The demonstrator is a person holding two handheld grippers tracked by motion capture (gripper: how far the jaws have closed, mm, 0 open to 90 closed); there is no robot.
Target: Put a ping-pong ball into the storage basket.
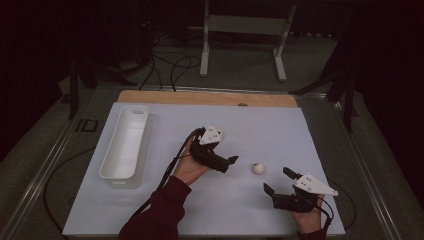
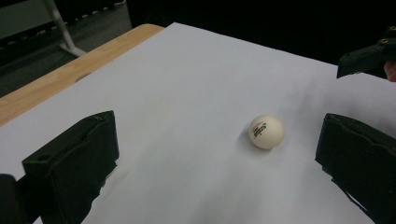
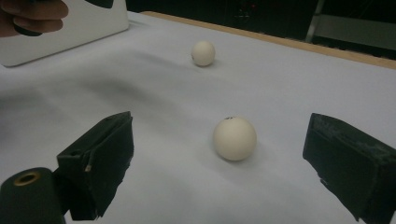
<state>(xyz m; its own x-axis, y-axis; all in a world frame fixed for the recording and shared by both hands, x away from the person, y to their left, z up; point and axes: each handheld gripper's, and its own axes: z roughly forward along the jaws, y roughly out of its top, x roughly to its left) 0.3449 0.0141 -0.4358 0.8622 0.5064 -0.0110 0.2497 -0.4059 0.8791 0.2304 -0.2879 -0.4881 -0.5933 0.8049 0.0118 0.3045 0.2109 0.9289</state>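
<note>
Spread wide, both jaws of the right gripper are seen with a white ball lying on the table between them, untouched. A second ball rests farther off, between the two grippers. The left gripper is likewise open and empty, aimed at that second ball. A white tray stands well apart at the left, apparently empty. Nothing is grasped yet, so the picking up is judged to be only about to begin.

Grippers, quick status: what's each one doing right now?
Left gripper: open, holding nothing, a white ball lying ahead between its jaws.
Right gripper: open, holding nothing, a second white ball between its jaws, untouched.
</note>
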